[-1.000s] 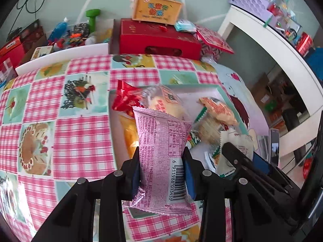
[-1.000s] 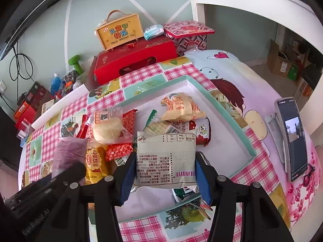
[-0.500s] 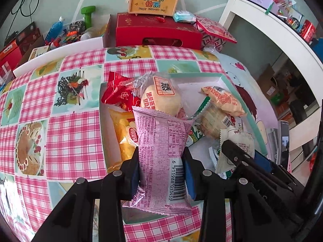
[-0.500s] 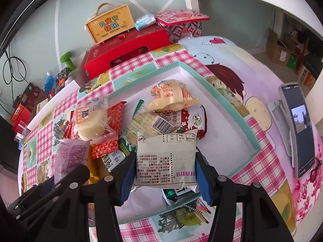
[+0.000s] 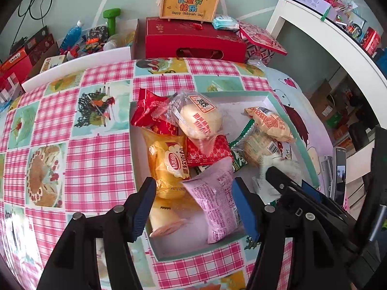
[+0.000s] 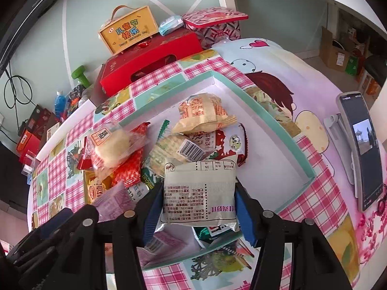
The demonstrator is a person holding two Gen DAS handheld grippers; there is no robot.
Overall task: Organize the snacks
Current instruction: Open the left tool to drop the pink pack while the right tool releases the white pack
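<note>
A shallow white tray with a teal rim (image 5: 269,96) (image 6: 273,118) lies on the checked tablecloth and holds several snack packets. My left gripper (image 5: 193,205) is open over the tray's near edge. The pink packet (image 5: 215,200) lies tilted in the tray between its fingers, touching the right pad. It shows at the lower left in the right wrist view (image 6: 113,200). My right gripper (image 6: 198,207) is shut on a silver-grey packet (image 6: 199,191) and holds it above the tray's near side. A yellow packet (image 5: 169,166), red packets (image 5: 208,149) and a clear-wrapped bun (image 5: 200,118) fill the tray's left half.
A red gift box (image 5: 193,41) with a yellow carry box (image 5: 188,2) on it stands behind the table. A phone on a stand (image 6: 362,149) sits right of the tray. White shelving (image 5: 326,31) rises at the right. Bottles and boxes (image 5: 72,33) crowd the back left.
My left gripper has opened and let go of the pink packet, which has dropped tilted into the tray. Both grippers have moved forward over the tray. The right gripper still holds the silver-grey packet.
</note>
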